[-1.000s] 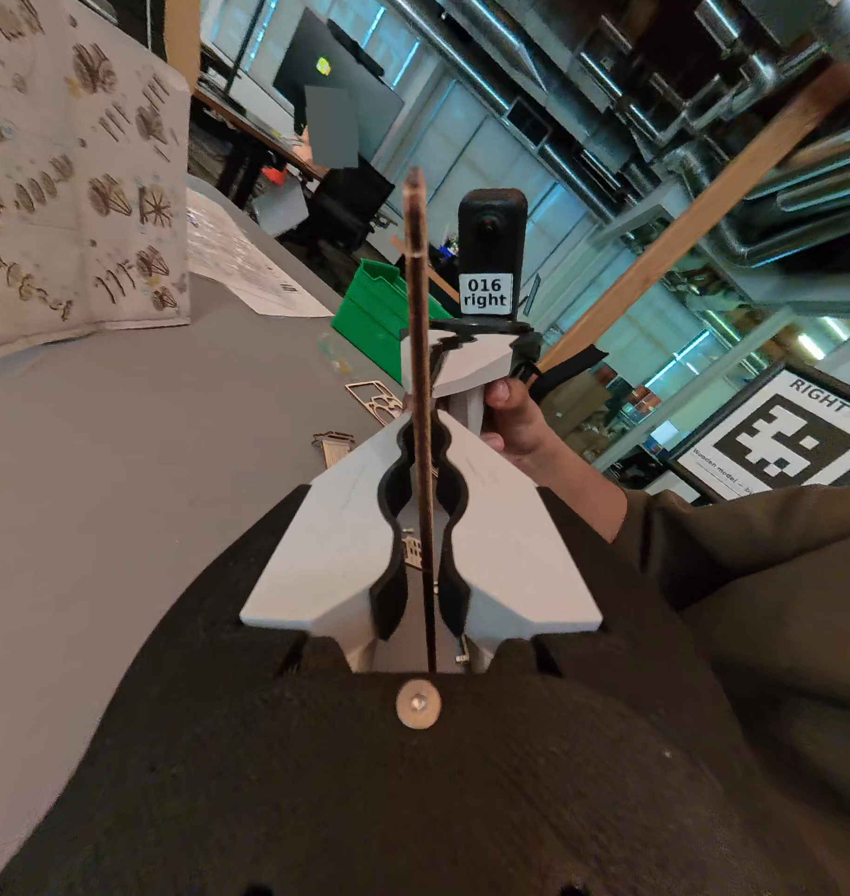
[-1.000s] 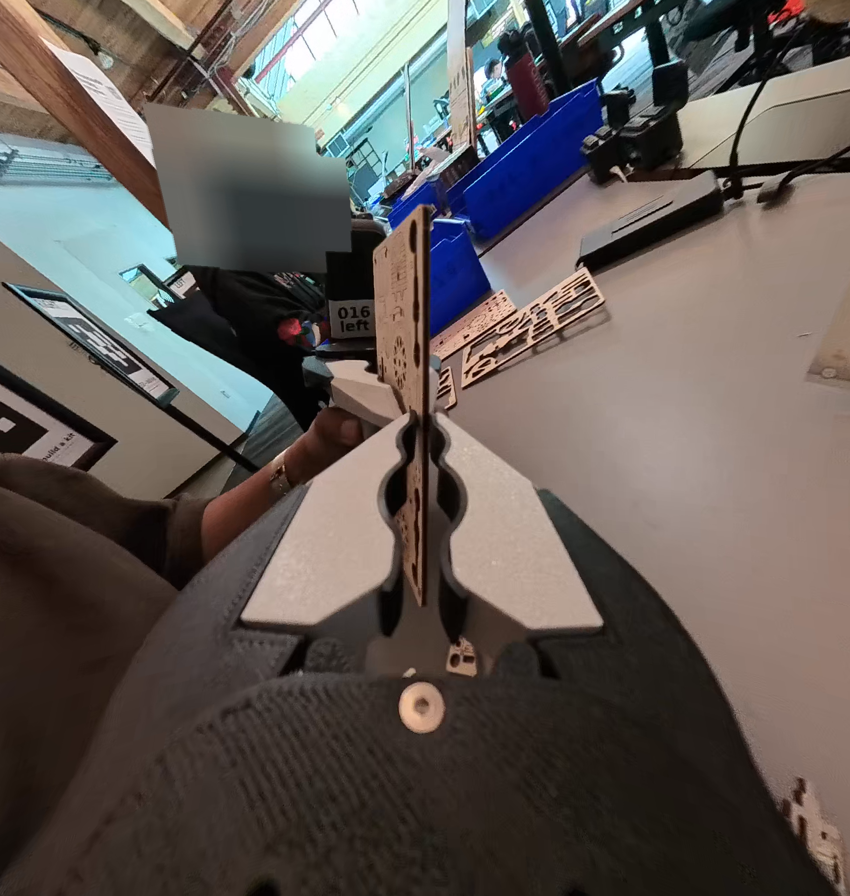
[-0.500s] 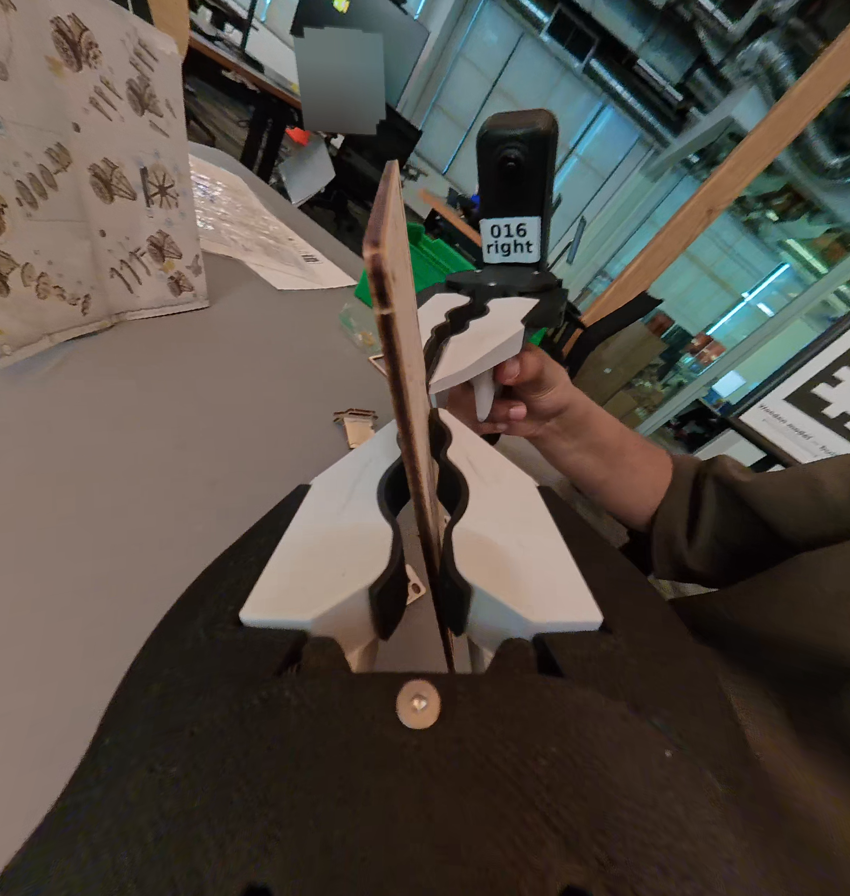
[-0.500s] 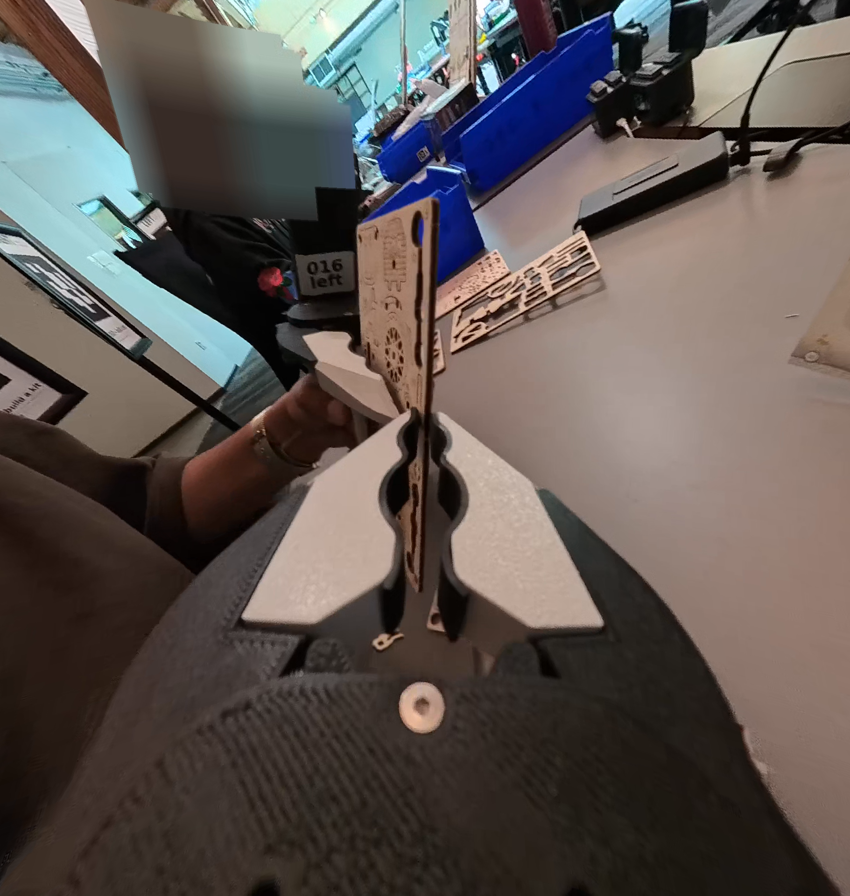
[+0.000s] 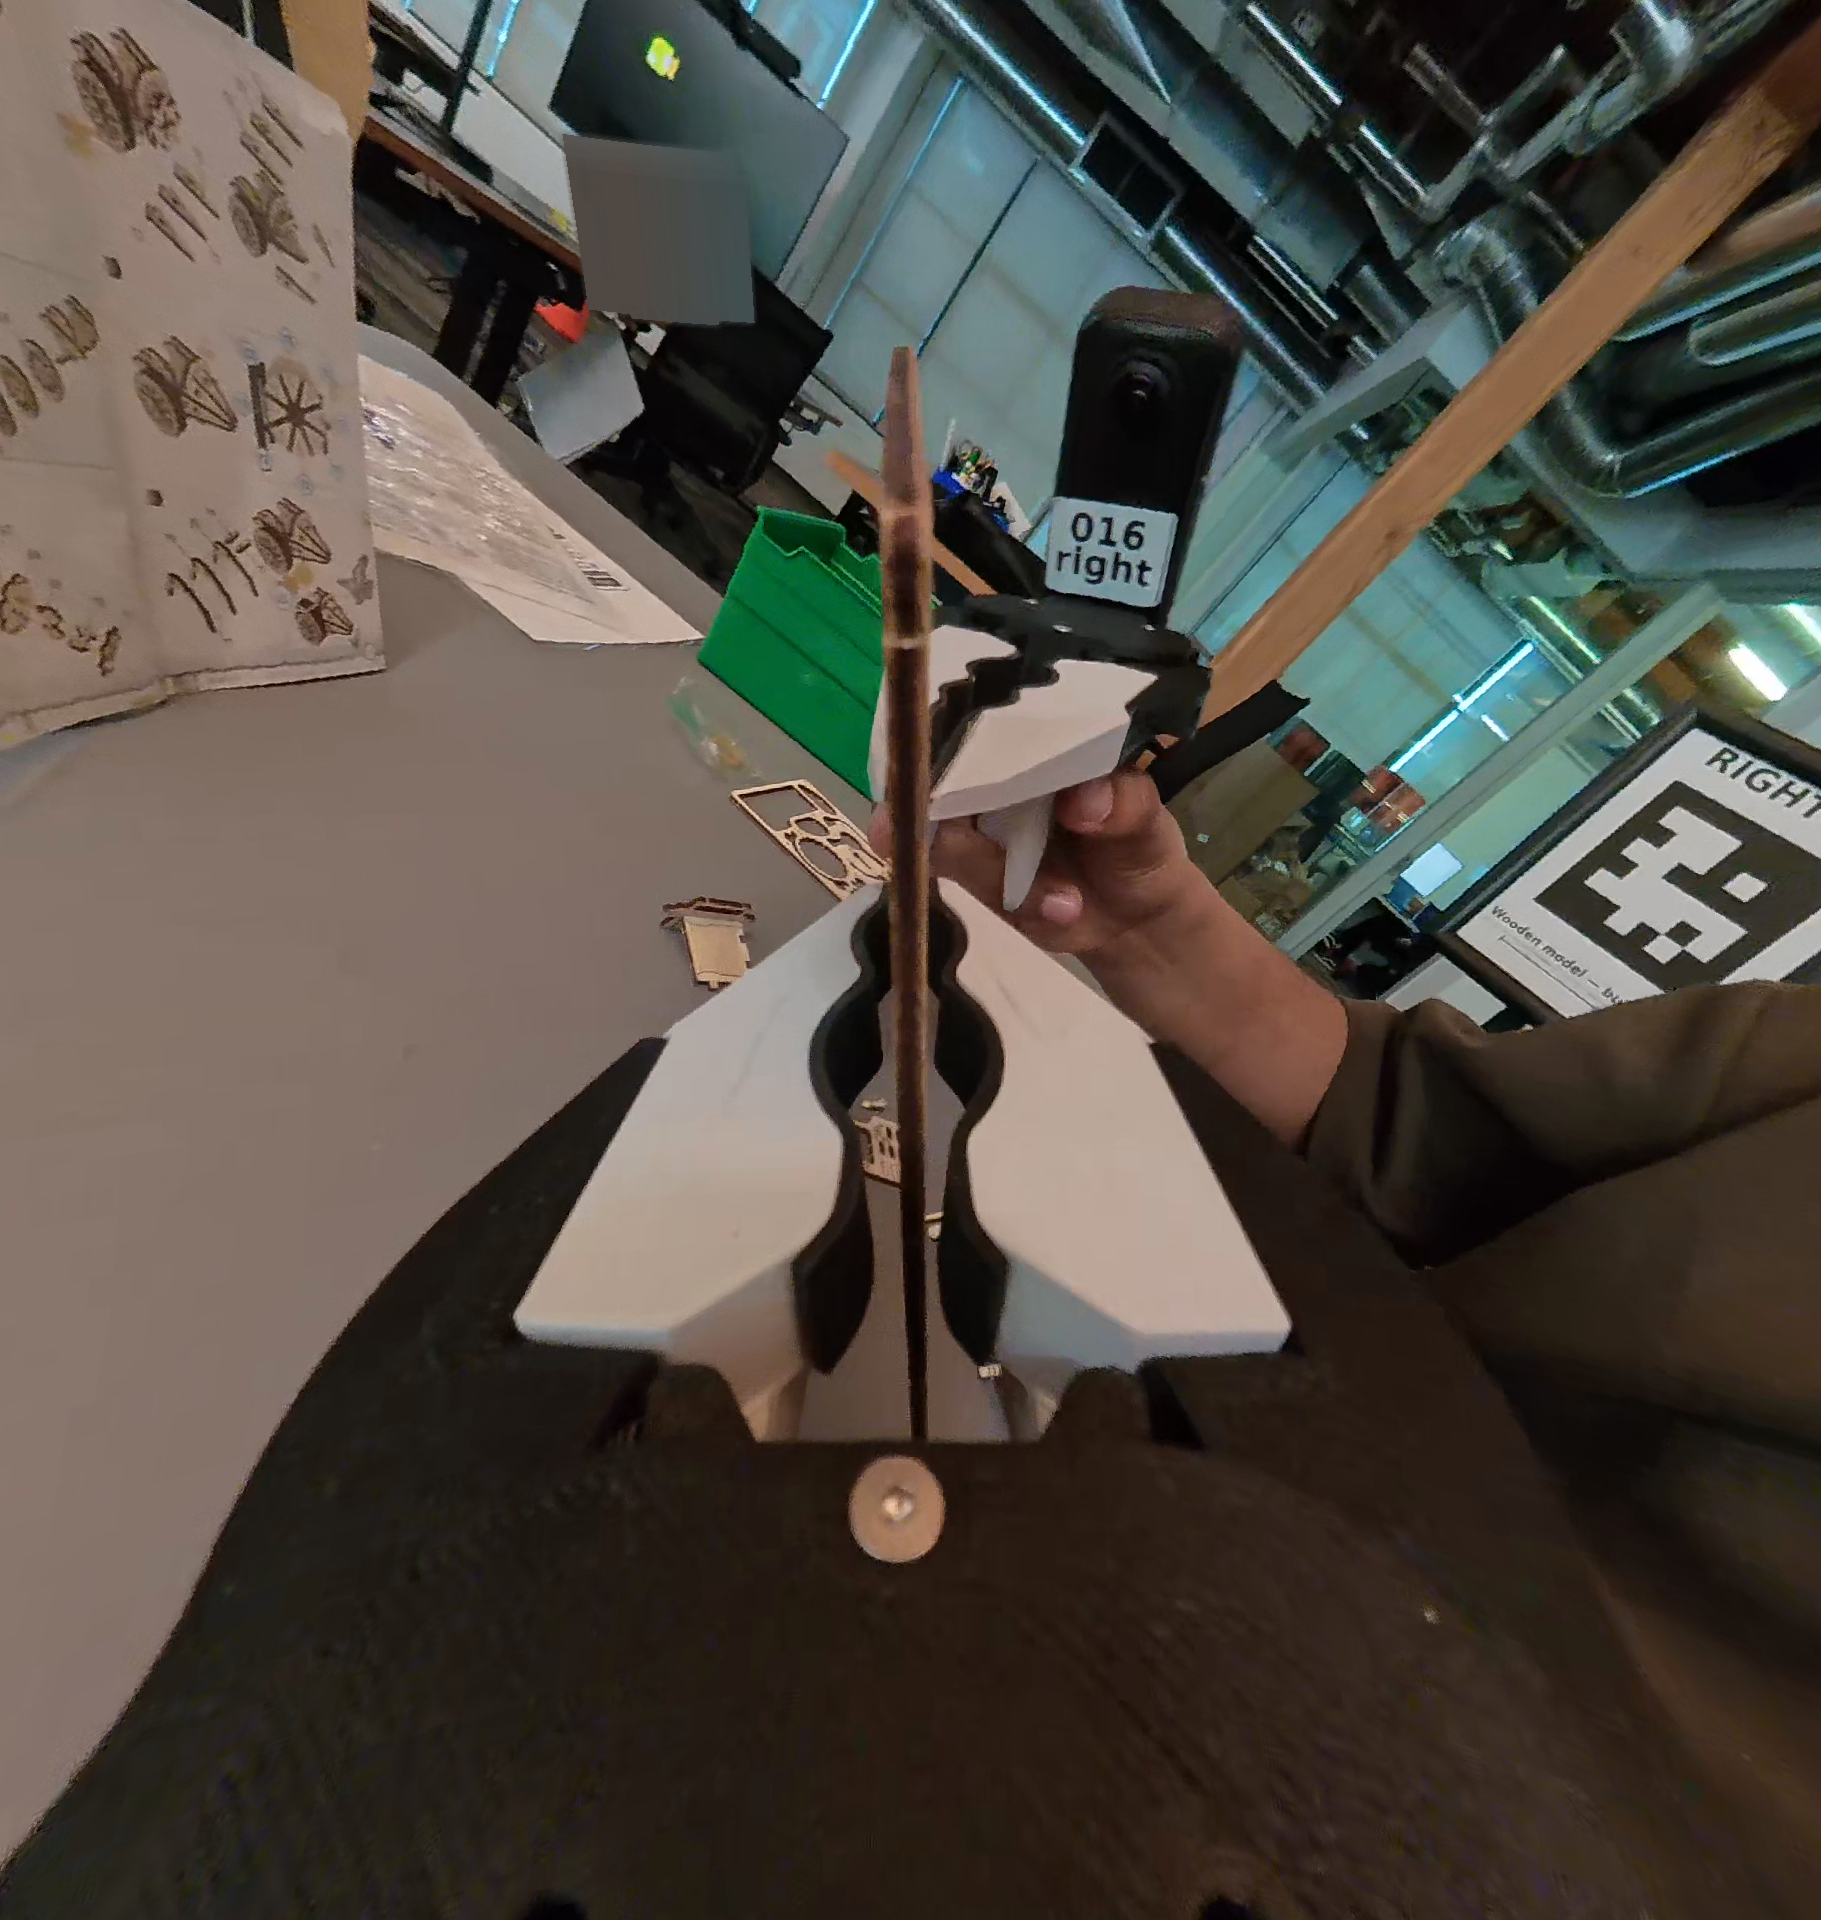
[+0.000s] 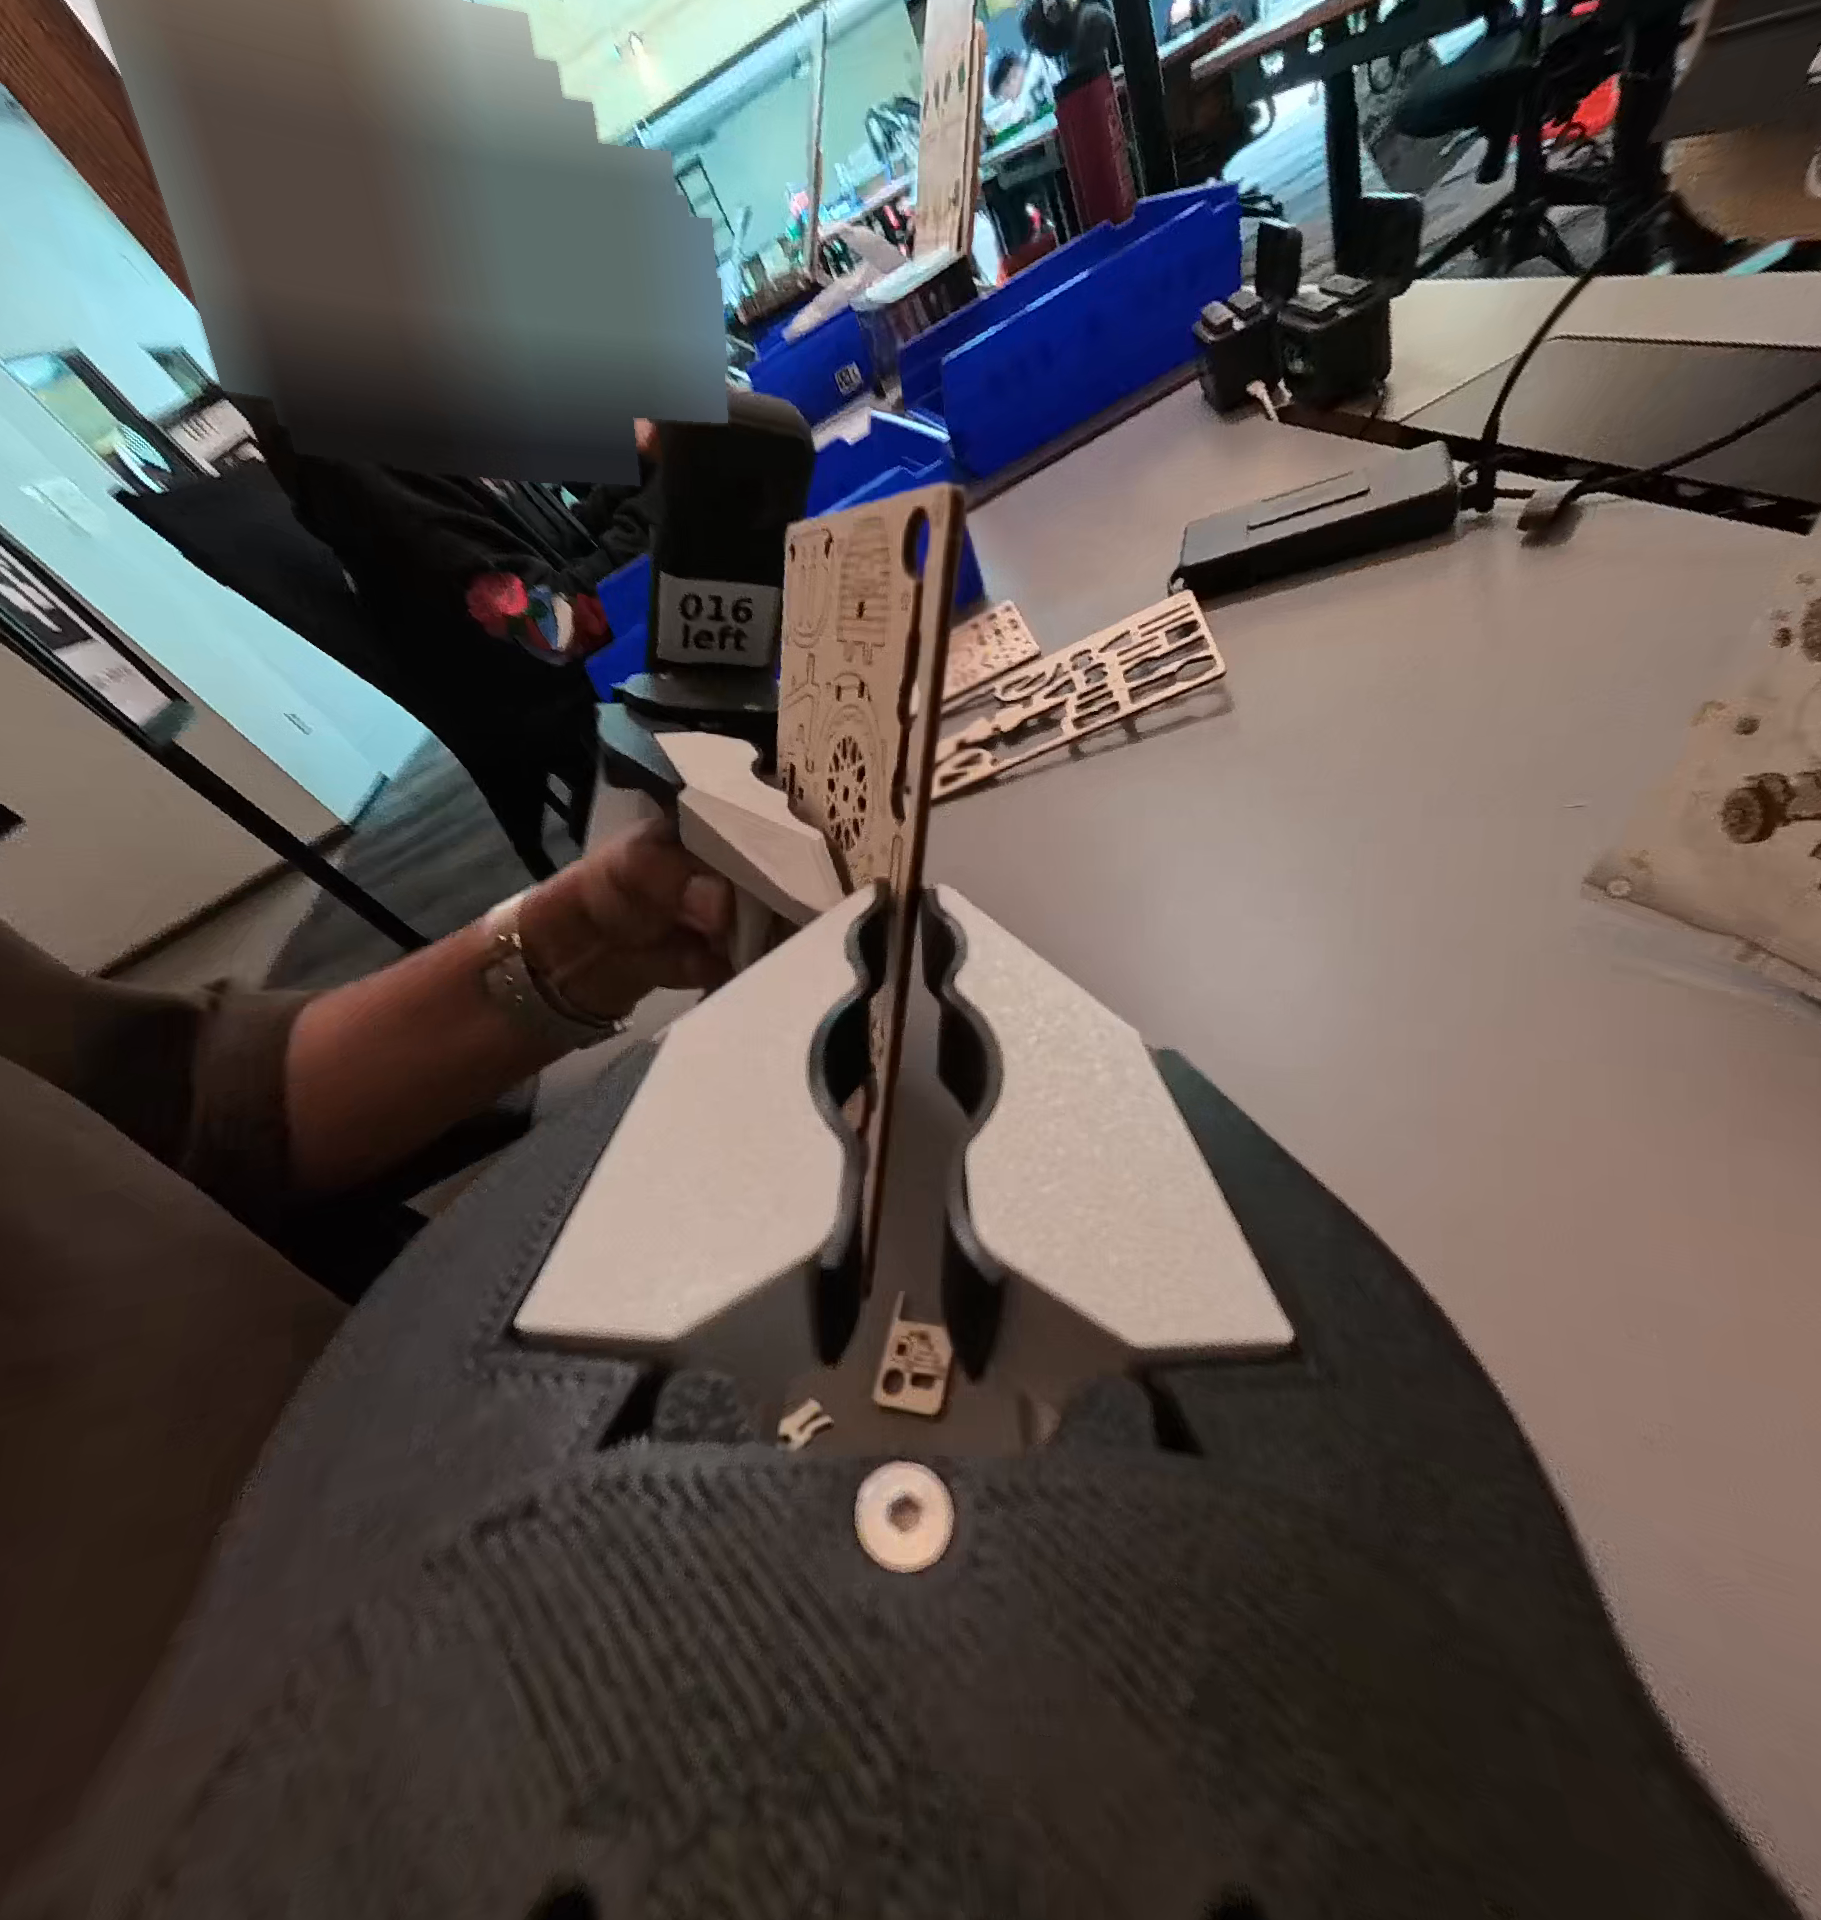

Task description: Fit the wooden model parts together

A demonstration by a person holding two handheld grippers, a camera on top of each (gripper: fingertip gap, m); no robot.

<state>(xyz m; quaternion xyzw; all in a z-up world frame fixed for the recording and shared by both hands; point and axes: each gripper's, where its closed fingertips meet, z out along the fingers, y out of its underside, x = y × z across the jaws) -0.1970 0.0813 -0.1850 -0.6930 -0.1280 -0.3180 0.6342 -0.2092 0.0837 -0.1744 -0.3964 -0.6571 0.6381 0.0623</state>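
Your left hand-held gripper [image 5: 907,935] and right hand-held gripper [image 6: 901,914] are both clamped narrow on opposite ends of one thin, laser-cut plywood parts sheet [image 6: 870,686], held edge-up above the grey counter [image 5: 262,935]. In the last half second you've squared the sheet back edge-on to the left camera, so no part has been freed for fitting yet. Each gripper's camera carries a small white printed label; a black-and-white marker sign [image 5: 1695,883] stands nearby.
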